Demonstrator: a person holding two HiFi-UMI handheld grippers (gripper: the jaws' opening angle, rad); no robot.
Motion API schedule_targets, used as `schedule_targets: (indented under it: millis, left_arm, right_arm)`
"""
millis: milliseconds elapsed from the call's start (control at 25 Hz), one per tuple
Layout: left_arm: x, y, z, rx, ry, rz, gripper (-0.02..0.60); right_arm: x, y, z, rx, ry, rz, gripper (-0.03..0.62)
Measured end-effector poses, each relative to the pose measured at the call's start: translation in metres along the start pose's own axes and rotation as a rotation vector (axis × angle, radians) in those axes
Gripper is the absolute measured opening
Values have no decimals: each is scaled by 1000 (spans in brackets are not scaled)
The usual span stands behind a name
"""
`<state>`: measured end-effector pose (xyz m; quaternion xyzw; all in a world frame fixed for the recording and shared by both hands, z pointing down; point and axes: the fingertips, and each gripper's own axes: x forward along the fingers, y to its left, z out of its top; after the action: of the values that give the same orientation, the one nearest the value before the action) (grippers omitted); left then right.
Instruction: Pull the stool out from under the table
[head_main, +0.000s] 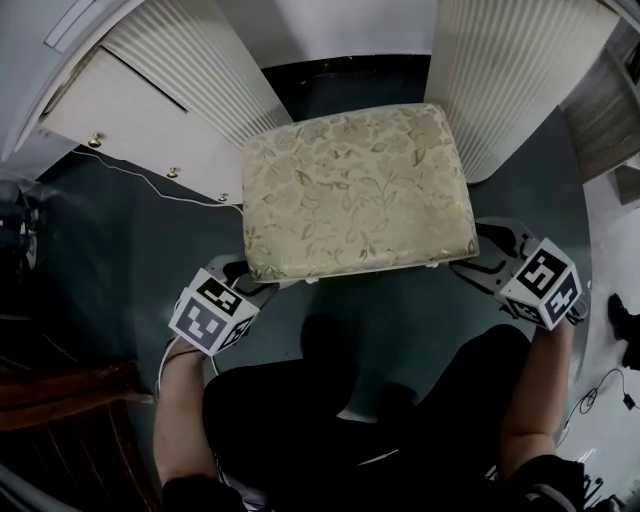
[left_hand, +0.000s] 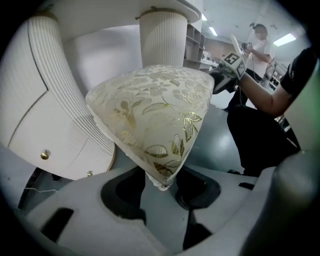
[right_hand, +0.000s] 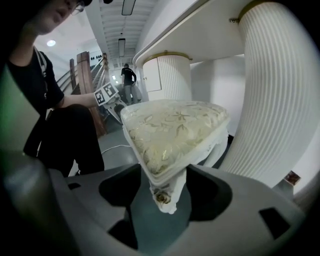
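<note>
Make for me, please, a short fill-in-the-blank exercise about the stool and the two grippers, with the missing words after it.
1. The stool stands between two fluted table supports of ___ colour.
2. The left gripper has the stool's near-left ___ between its jaws.
3. The right gripper is at the stool's near-___ corner.
Missing words: white; corner; right.

From the head view the stool (head_main: 355, 190) shows only its cushion; its legs are hidden beneath it. The tips of the left gripper (head_main: 243, 277) and the right gripper (head_main: 484, 256) disappear under its near corners. The table (head_main: 150, 80) is cut off by the top edge, a shoe (head_main: 622, 318) by the right edge. The distant person (right_hand: 129, 80) in the right gripper view is too small to make out
</note>
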<state>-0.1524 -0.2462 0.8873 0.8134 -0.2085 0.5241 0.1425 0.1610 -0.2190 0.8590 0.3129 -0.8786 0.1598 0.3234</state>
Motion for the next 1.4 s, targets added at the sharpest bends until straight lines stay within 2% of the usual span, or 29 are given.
schedule_targets:
  millis: [120, 200, 280, 360, 440, 480, 680, 800, 880, 1000, 1160, 1280, 1400]
  left_arm:
    - [-17, 7, -5, -46, -19, -13, 229]
    - [-30, 9, -8, -75, -60, -20, 229]
    - [-45, 12, 3, -136, -180, -60, 250]
    - [-62, 21, 23, -234, -330, -88, 311]
    - [-70, 38, 43, -321, -421, -81, 332]
    - [-68, 46, 51, -356, -438, -80, 375]
    - [-42, 62, 75, -510, -435, -122, 443]
    - [-28, 61, 79, -560, -419, -174, 463]
    - [-26, 56, 80, -567, -439, -211, 422]
    - [-31, 48, 84, -534, -445, -212, 413]
    - [-35, 43, 85, -492, -374, -191, 391]
    - [-34, 39, 83, -467, -335, -213, 393]
    - [-31, 37, 84, -379, -280, -246, 397]
  right_arm:
    - [-19, -5, 10, -25, -27, 0, 278]
    - [-38, -13, 28, 15, -130, -2, 278]
    - [-53, -32, 49, 136, -285, -28, 276]
    - [-56, -59, 66, 308, -433, -89, 278]
    - [-47, -80, 76, 468, -519, -135, 276]
    - [-38, -86, 78, 523, -531, -142, 280]
    - [-2, -88, 76, 672, -510, -81, 294]
    - [-2, -83, 78, 677, -498, -67, 247]
    - [-2, -78, 81, 636, -462, -82, 225]
    - [-1, -74, 84, 585, -401, -104, 202]
    - [-2, -73, 86, 551, -367, -73, 209]
    - [0, -79, 86, 550, -355, -90, 212]
    - [-2, -90, 73, 576, -352, -145, 346]
